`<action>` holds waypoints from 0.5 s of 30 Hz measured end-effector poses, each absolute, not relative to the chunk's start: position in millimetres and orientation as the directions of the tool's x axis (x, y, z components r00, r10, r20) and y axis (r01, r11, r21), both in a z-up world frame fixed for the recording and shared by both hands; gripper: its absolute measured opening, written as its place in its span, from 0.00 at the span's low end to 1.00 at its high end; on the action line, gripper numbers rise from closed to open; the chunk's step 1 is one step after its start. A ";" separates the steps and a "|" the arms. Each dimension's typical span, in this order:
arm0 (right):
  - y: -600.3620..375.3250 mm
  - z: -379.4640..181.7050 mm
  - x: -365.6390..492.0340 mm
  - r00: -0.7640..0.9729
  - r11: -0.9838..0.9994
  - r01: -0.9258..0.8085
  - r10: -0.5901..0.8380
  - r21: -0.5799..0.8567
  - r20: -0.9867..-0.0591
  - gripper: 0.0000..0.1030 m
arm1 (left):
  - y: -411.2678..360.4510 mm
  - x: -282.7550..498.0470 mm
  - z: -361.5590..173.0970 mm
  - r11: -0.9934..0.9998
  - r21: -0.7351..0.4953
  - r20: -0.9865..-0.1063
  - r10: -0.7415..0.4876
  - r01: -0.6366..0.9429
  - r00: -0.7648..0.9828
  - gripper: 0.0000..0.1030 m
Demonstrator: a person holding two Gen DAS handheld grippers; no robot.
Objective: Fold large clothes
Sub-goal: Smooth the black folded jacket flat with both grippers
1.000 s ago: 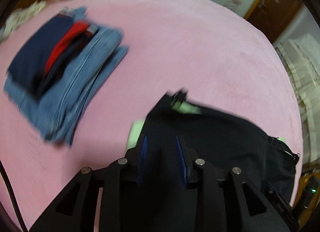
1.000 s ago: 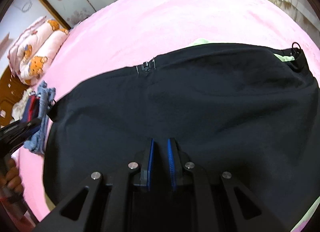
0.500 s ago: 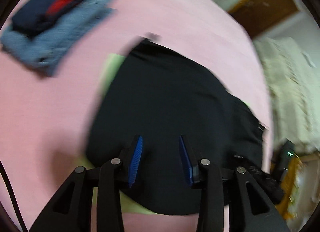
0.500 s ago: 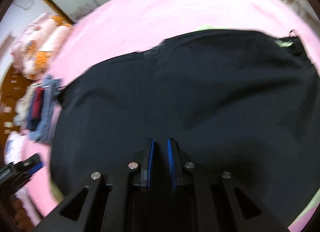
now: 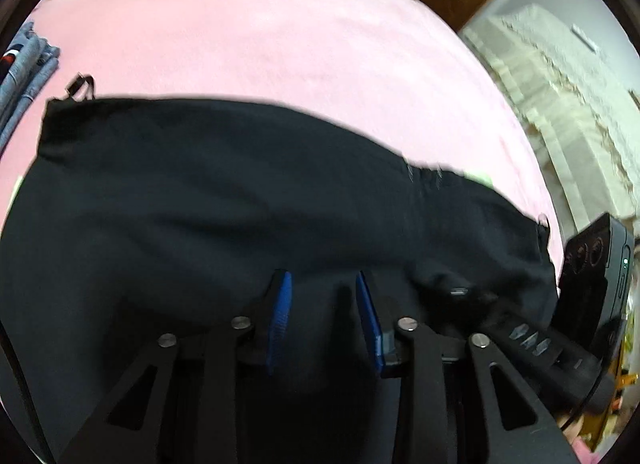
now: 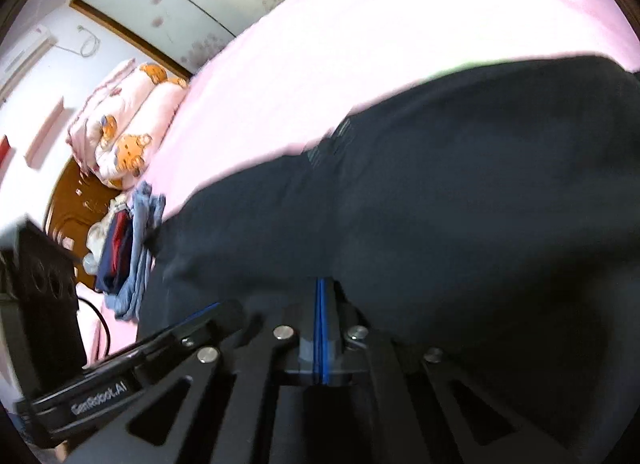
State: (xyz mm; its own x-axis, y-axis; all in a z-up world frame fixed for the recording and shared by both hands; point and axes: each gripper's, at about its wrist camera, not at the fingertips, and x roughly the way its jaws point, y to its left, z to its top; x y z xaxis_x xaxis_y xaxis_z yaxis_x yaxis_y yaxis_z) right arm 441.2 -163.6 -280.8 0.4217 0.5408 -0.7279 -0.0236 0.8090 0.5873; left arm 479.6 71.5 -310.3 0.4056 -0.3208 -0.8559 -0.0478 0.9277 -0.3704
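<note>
Spreading across pink fleece bedspread: large black garment, folded denim-and-navy stack beside its far corner. Left gripper partly parted, just narrowing, over black cloth. Right gripper fully closed at garment's near edge; grip on cloth unclear.

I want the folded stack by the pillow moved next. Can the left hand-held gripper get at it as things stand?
Probably yes. The left hand-held gripper stands open over the black garment, with nothing between its pads, and only bare pink bedspread lies toward the folded stack.
</note>
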 end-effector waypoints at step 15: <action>-353.8 -256.0 427.7 0.565 0.930 0.278 0.044 0.241 -0.824 0.00 | 192.3 495.7 -311.6 0.907 -0.057 -0.900 0.135 -0.418 0.415 0.30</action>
